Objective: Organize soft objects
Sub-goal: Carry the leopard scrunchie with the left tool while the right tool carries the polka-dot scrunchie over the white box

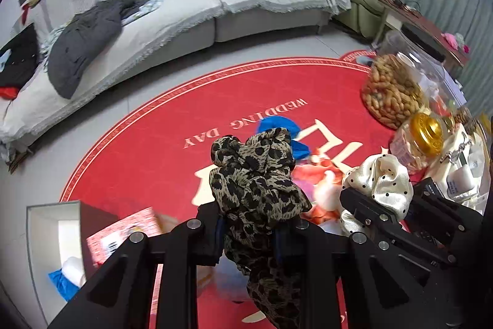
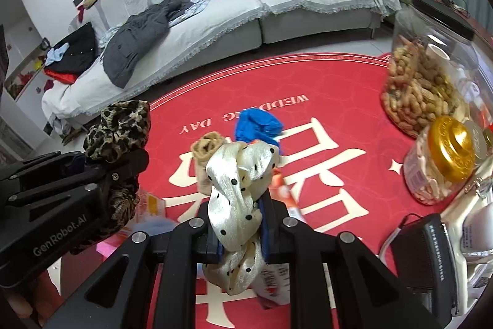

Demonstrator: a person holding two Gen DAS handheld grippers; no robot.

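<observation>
My left gripper (image 1: 249,233) is shut on a leopard-print scrunchie (image 1: 255,174) and holds it in the air above the red surface. My right gripper (image 2: 240,224) is shut on a cream scrunchie with black dots (image 2: 240,174). The two grippers are side by side: the cream scrunchie (image 1: 382,184) shows at the right in the left wrist view, and the leopard one (image 2: 118,131) at the left in the right wrist view. A blue cloth (image 2: 257,125) and a beige rolled sock (image 2: 208,147) lie on the surface beyond.
A red round mat (image 2: 339,100) with "WEDDING DAY" covers the floor below. A jar of peanuts (image 2: 422,82) and a gold-lidded jar (image 2: 440,159) stand at the right. A black device (image 2: 422,252) lies near right. A pink box (image 1: 123,233) sits at lower left. A grey sofa (image 1: 185,8) is behind.
</observation>
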